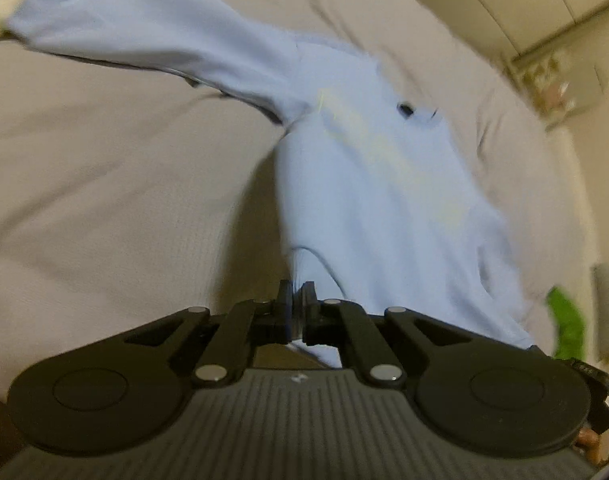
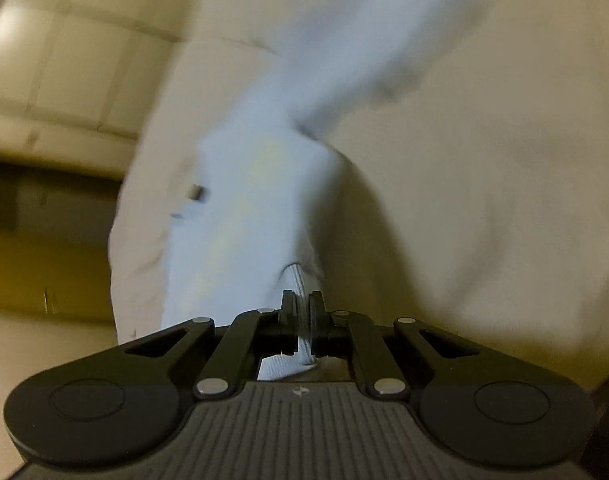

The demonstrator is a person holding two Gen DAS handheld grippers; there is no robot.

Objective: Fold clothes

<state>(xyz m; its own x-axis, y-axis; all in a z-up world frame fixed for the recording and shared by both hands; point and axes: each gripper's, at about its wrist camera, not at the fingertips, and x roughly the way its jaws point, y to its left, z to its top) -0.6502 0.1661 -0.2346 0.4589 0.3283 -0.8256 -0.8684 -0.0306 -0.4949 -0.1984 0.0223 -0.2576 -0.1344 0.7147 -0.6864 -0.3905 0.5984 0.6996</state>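
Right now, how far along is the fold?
Early. Done: both grips are set. The left gripper and right gripper are each shut on the hem of the pale blue long-sleeved sweatshirt. In hand: the hem is raised off the beige quilted bed cover. Left: no fold shows; one sleeve lies stretched out and needs folding in.

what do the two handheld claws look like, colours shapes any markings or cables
Both look the same. The left claw has two short black fingers on matte black linkage bars with silver pivot pins, fanning back to two round black discs. Behind sits a grey ribbed body with a small logo at its centre. The right claw matches it. A dark cable and connector show at the left view's lower right edge.
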